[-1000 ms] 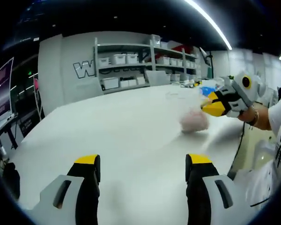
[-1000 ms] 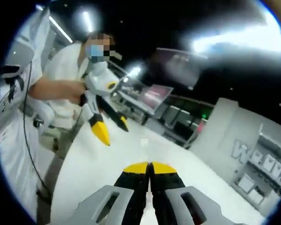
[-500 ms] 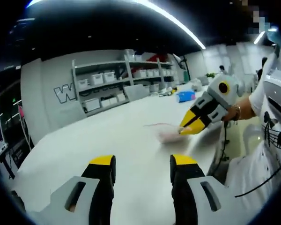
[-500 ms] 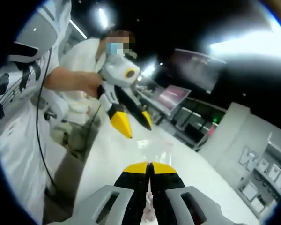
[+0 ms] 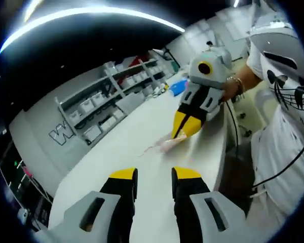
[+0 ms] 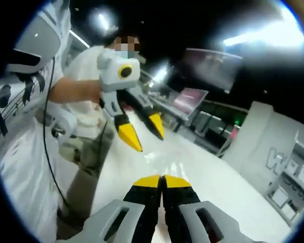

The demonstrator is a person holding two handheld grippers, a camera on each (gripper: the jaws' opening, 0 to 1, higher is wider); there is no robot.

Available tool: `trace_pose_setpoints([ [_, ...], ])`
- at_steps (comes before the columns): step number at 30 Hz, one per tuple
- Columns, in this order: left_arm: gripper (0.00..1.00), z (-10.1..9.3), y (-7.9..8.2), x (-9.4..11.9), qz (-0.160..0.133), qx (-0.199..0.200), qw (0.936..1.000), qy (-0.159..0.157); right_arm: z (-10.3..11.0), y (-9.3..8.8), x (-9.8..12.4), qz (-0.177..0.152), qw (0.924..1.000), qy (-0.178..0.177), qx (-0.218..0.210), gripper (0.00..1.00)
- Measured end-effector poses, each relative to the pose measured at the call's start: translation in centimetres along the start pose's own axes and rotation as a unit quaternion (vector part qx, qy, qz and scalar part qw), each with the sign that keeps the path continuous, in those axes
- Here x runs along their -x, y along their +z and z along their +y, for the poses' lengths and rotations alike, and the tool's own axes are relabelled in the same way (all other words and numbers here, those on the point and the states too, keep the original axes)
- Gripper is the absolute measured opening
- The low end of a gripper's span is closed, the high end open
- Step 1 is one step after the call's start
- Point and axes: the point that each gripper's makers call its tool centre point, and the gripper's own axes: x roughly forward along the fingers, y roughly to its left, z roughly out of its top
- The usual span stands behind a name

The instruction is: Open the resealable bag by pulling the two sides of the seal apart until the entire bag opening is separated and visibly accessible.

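Grippers, two of them, are working over a long white table [image 5: 116,152], one in each of a person's hands. In the left gripper view, the left gripper [image 5: 154,175] is rising from the bottom edge with its yellow-tipped jaws spread a little apart and nothing between them. Ahead of it and slightly to its right, the right gripper [image 5: 185,129] is pointing down at the tabletop with its jaws pressed together on the edge of one resealable bag [image 5: 164,146], a clear, pinkish pouch that is lying on the table near the edge closest to the person (its outline is blurred, so the seal line cannot be made out).

In the right gripper view, the right gripper [image 6: 162,180] is showing its jaws closed, a sliver of clear plastic seemingly caught between the tips, and the bag's shiny film [image 6: 164,164] is stretching just beyond them. The left gripper [image 6: 142,134] is hanging above and ahead with jaws parted, apart from the bag.

Judging by this, one side of the mouth is being held while the other side is not yet taken. The next move probably calls for the left gripper to come down to the opposite lip of the seal, close on that single layer only, and then for both to draw apart.

Count: two grippers, one bag, one table, and a shelving unit [image 5: 106,106] against the far wall holding several pale bins.
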Motion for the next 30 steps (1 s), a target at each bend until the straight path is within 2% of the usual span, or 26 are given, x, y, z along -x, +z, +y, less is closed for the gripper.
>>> trace_pose_setpoints([
  [4,0.24,0.2,0.0,-0.1,0.000,-0.018,0.9998,0.007,0.2,-0.1,0.0,0.000,1.0000,0.001,-0.003,0.00],
  [7,0.22,0.5,0.0,-0.1,0.012,-0.064,0.9977,0.018,0.3,-0.2,0.0,0.001,1.0000,0.002,-0.006,0.00],
  [10,0.19,0.0,0.6,-0.4,0.016,-0.135,0.9906,0.017,0.3,-0.2,0.0,0.001,0.9999,0.002,-0.011,0.00],
  [13,0.16,-0.8,0.7,-0.9,0.024,-0.180,0.9833,0.008,0.3,-0.1,0.0,-0.001,0.9999,0.001,-0.015,0.00],
  [17,0.13,-0.8,0.7,-1.2,0.026,-0.193,0.9808,0.017,0.2,-0.1,0.0,-0.002,0.9999,-0.001,-0.016,0.00],
  [22,0.12,-0.5,2.1,-1.2,0.004,-0.207,0.9781,0.023,0.3,0.0,0.0,-0.003,0.9999,0.000,-0.015,0.00],
  [30,0.12,-1.1,1.6,-2.2,0.025,-0.248,0.9683,0.009,0.3,0.1,0.0,-0.005,0.9999,-0.001,-0.015,0.00],
])
